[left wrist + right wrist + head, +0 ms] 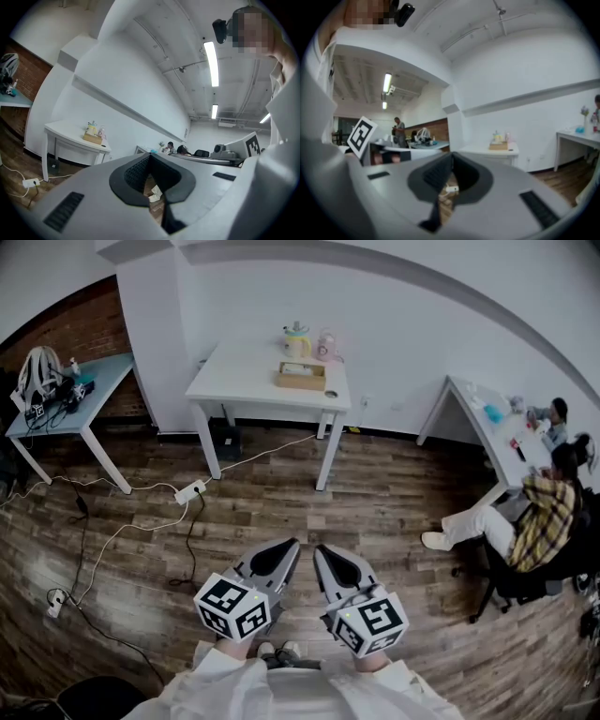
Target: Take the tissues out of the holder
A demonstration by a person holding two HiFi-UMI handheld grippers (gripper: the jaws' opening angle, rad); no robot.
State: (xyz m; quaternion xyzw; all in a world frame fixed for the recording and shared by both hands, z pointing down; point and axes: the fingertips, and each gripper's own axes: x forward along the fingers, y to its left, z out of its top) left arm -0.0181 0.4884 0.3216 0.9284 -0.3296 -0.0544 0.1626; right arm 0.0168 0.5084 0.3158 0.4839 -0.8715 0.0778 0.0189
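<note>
The wooden tissue holder (301,376) stands on a white table (244,381) at the back of the room, with pale tissue showing in its top. It also shows small in the left gripper view, tissue holder (93,137), and in the right gripper view, tissue holder (498,146). My left gripper (289,545) and right gripper (323,551) are held side by side close to my body, over the wooden floor and far short of the table. In both gripper views the tips meet: left gripper (150,155) and right gripper (452,154) are shut, with nothing held.
A yellow kettle (296,339) and a pink item (326,345) stand behind the holder. A power strip (190,490) and cables lie on the floor at the left. A blue table (66,404) stands far left. A seated person (534,521) is at a white desk (487,423) on the right.
</note>
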